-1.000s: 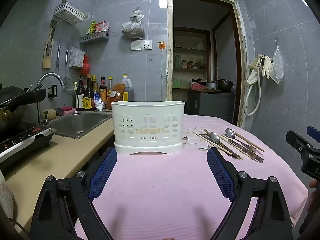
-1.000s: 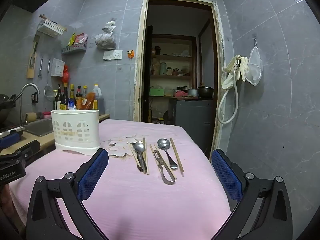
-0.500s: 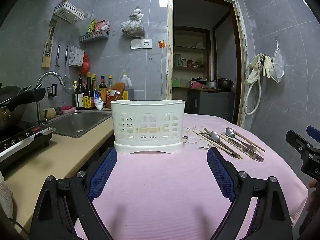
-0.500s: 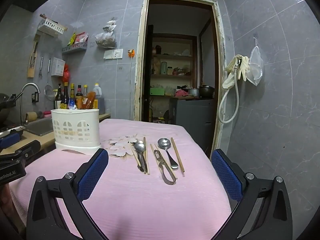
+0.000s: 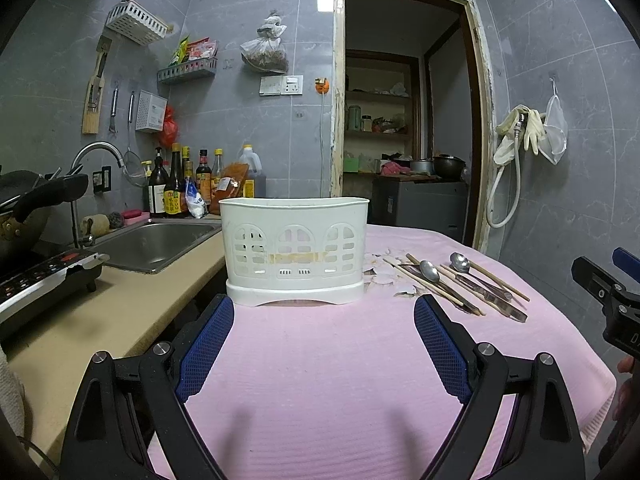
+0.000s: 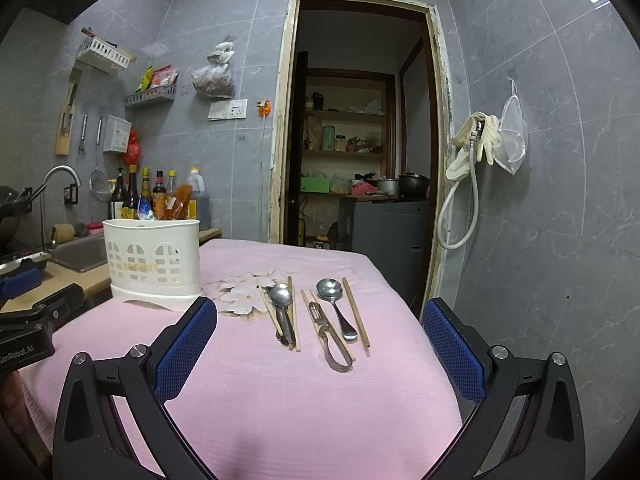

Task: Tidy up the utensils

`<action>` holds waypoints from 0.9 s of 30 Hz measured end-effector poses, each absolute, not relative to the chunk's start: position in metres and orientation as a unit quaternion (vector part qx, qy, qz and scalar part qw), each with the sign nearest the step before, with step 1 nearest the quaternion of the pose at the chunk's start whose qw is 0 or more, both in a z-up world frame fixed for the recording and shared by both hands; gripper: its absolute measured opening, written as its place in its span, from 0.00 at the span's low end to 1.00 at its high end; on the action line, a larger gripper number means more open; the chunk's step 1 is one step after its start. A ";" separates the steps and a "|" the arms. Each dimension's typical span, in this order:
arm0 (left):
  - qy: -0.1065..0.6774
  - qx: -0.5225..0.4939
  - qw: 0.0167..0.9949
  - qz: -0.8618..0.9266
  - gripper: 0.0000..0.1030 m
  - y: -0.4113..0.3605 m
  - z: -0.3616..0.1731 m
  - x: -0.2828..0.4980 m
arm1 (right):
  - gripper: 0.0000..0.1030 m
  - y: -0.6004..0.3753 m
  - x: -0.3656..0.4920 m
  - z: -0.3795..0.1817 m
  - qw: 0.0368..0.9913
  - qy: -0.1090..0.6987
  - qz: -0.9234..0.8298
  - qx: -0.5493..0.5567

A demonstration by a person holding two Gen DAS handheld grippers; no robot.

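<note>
Both tongs (image 5: 324,328) (image 6: 320,332) stay open and unmoved.

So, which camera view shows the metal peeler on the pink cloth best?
The right wrist view: the peeler lies near the centre, its looped handle and blade end plain, between two spoons. In the left wrist view the peeler sits far right, foreshortened among the chopsticks, so its shape is hard to read.

Spoons (image 6: 281,295), chopsticks (image 6: 355,311) beside white caddy (image 6: 152,261)

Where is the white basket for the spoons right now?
The white basket stands on the pink tablecloth, dead ahead in the left wrist view, with the sink to its left and the spoons to its right.
</note>
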State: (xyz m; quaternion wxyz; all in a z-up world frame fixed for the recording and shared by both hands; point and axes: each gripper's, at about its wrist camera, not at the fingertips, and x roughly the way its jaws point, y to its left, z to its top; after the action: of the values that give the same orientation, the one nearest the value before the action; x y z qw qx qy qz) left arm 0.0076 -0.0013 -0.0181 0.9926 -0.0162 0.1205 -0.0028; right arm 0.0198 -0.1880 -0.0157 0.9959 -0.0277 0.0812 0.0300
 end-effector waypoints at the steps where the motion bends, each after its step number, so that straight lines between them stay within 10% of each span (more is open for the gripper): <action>1: 0.121 -0.016 0.993 -0.003 0.86 -0.001 -0.019 0.007 | 1.00 -0.189 0.019 -0.016 0.996 0.082 0.030 -0.028; 27: 0.125 -0.016 0.992 -0.004 0.86 0.000 -0.012 0.009 | 1.00 -0.193 0.019 -0.015 0.996 0.082 0.030 -0.028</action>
State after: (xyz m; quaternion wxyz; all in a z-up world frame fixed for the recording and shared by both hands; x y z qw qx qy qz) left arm 0.0090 0.0005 -0.0119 0.9920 -0.0158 0.1250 -0.0039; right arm 0.0191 -0.1928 -0.0152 0.9957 -0.0280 0.0823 0.0305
